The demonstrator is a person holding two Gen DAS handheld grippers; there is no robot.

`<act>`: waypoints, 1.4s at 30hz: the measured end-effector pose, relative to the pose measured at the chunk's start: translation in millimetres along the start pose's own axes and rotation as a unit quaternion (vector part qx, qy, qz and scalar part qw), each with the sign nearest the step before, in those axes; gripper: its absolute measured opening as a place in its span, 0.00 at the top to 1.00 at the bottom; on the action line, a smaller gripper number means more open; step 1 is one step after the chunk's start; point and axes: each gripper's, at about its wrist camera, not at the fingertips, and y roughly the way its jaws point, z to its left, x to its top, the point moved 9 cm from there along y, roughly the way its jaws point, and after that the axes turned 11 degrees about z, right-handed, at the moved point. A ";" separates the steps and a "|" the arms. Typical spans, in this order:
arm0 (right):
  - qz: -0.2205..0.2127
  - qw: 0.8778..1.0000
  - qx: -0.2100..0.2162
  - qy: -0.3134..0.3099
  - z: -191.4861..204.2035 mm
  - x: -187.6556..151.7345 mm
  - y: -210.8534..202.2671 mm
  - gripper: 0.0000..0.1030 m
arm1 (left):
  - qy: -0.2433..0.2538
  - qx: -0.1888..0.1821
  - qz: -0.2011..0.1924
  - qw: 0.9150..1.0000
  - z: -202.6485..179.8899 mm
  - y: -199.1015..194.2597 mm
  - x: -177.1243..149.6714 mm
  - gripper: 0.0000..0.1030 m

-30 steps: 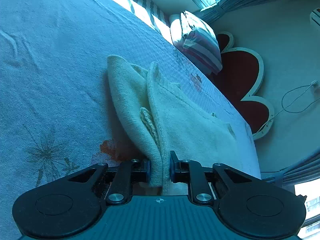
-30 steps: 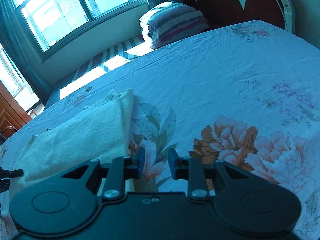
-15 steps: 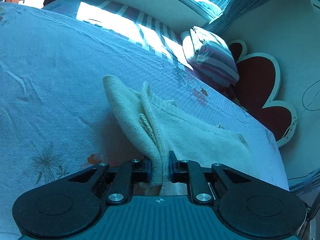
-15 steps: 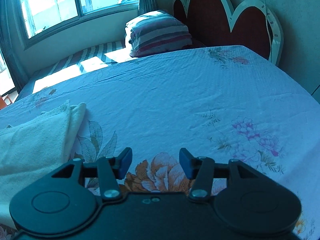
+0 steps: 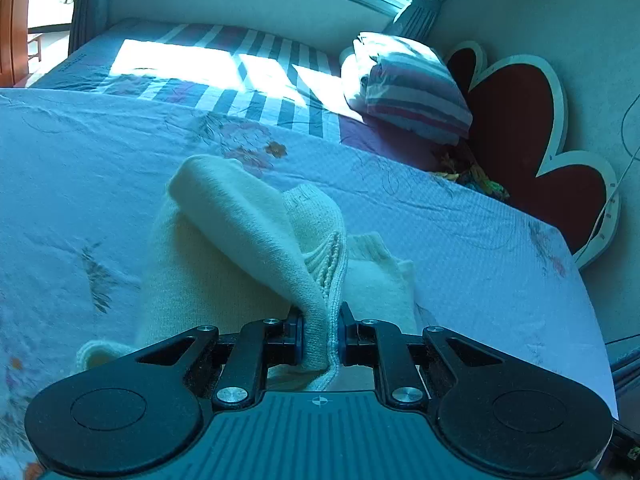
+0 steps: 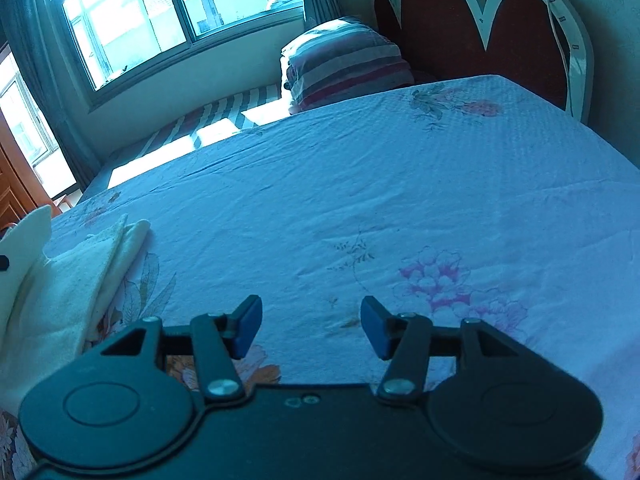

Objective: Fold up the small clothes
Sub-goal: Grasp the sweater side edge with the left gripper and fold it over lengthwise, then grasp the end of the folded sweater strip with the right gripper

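Observation:
A small cream knitted garment [image 5: 224,264] lies on the floral bed sheet [image 5: 80,184]. My left gripper [image 5: 320,332] is shut on a bunched edge of it and holds that edge lifted, so the cloth curls over the flat part below. In the right wrist view the same garment [image 6: 68,292] lies at the far left, with its raised part at the frame edge. My right gripper [image 6: 311,326] is open and empty above the sheet [image 6: 400,200], to the right of the garment and apart from it.
A striped folded quilt [image 5: 408,88] sits at the head of the bed beside the red petal-shaped headboard [image 5: 520,128]. A striped window seat [image 5: 224,68] runs along the far side under the window [image 6: 160,12]. The bed's edge [image 5: 592,320] drops off at the right.
My left gripper has lifted the held edge and carried it over the rest of the garment. My right gripper has opened wide and drawn away to the right of the garment.

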 end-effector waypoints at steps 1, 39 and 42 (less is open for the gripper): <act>0.002 1.000 0.001 0.003 -8.8 -0.2 -2.0 0.47 | 0.009 0.010 0.008 1.000 -16.5 10.7 -6.5 0.85; 0.099 0.956 0.274 -0.029 219.3 -10.5 51.8 0.49 | -0.058 0.066 -0.066 0.994 229.4 -87.7 -131.0 0.44; 0.111 0.949 0.289 -0.056 239.6 -12.2 54.5 0.50 | -0.043 0.065 -0.061 0.995 229.9 -86.5 -129.8 0.44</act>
